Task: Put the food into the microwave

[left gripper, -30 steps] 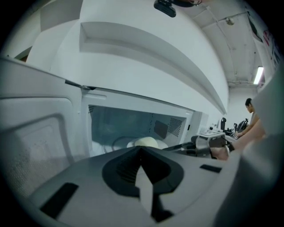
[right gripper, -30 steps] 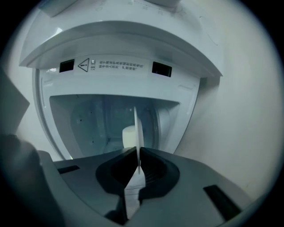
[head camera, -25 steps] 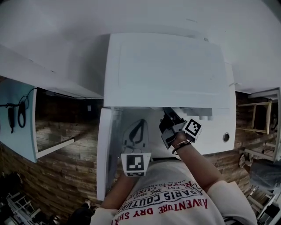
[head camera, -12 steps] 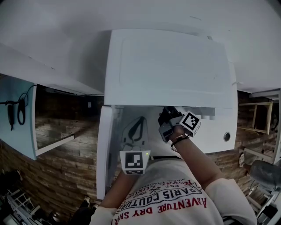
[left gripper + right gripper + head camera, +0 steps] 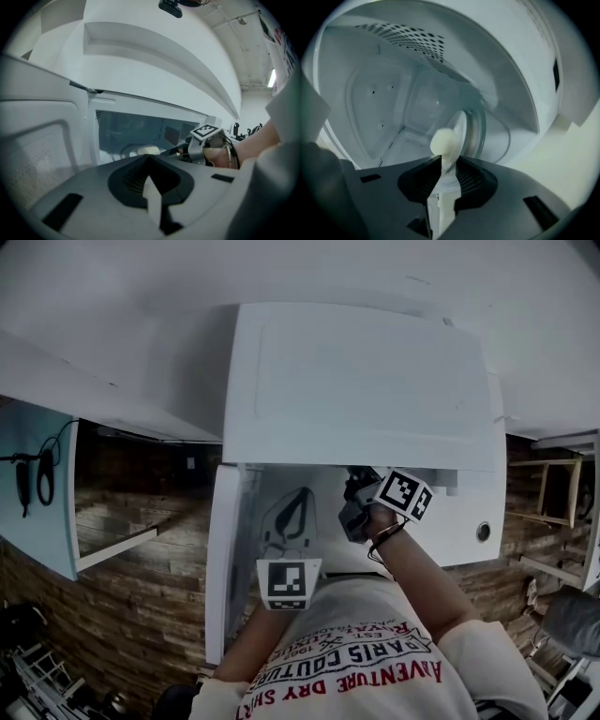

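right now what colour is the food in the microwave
Pale cream food, clearest in right gripper view.

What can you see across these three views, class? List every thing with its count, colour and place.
microwave: one, white, centre of the head view.
microwave door: one, white, swung open to the left.
glass turntable: one, clear, inside the microwave.
plate: one, white, over the turntable.
food: one round piece, pale, on the plate.
panel: one, pale blue, far left.
cables: black, hanging on the panel; count unclear.
stool: one, wooden, far right.
shirt: one, white with red print, bottom.
left gripper: one, grey, jaws together and empty, outside the opening.
right gripper: one, grey, inside the microwave; jaws have just been opening, plate rim between them.
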`<state>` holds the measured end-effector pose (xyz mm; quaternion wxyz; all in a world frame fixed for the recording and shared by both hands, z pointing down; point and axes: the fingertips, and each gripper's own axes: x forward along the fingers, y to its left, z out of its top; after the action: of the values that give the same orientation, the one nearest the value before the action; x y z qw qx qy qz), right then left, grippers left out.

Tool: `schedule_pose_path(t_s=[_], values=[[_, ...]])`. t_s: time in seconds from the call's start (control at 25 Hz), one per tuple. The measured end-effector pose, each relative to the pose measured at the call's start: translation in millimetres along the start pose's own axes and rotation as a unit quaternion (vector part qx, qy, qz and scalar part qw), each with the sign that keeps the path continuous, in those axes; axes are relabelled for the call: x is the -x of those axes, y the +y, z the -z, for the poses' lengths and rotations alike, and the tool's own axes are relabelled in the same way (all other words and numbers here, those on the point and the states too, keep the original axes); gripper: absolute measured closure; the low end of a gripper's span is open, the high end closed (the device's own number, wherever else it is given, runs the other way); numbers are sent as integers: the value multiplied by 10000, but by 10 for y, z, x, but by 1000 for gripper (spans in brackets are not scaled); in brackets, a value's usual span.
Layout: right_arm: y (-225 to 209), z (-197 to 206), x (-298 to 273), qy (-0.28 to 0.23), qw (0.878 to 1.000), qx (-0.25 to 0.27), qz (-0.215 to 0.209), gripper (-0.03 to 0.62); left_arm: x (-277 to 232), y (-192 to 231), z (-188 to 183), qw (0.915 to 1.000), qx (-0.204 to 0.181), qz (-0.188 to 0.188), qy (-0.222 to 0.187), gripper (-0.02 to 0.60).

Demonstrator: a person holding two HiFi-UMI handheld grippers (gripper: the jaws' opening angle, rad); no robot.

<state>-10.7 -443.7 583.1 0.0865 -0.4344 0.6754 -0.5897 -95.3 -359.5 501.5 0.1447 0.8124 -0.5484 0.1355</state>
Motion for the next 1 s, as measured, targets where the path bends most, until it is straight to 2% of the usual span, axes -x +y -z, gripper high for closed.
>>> schedule_pose_path(t_s=[0.12, 0.24, 0.32, 0.4, 0.48, 0.8, 0.88, 1.0], values=[[74, 9, 19, 132, 9973, 714, 44, 409, 0, 30, -1, 10000, 48, -30, 7, 575], [93, 90, 36, 525, 9844, 1672, 151, 368, -9, 36, -2, 10000, 81, -40, 15, 575], [101, 173, 40, 920, 9625, 2543, 240, 355, -12, 30, -14, 10000, 69, -31, -3, 575], [91, 249, 47, 1339, 9287, 3437, 385, 355, -12, 23, -18, 10000, 67, -14, -5, 575], [51, 306, 68, 1697, 9001, 3975, 548, 355, -17, 16, -6, 10000, 89, 18, 19, 575], [-94, 397, 142, 2327, 8450, 4704, 1023, 355, -33, 69, -4, 9999, 133, -42, 38, 575], [-154, 438, 158, 2425, 8392, 4737, 1117, 355, -36, 76, -7, 9999, 137, -63, 34, 575], [-190, 469, 170, 2462, 8386, 4712, 1185, 356, -36, 64, 1, 9999, 127, -46, 53, 575]])
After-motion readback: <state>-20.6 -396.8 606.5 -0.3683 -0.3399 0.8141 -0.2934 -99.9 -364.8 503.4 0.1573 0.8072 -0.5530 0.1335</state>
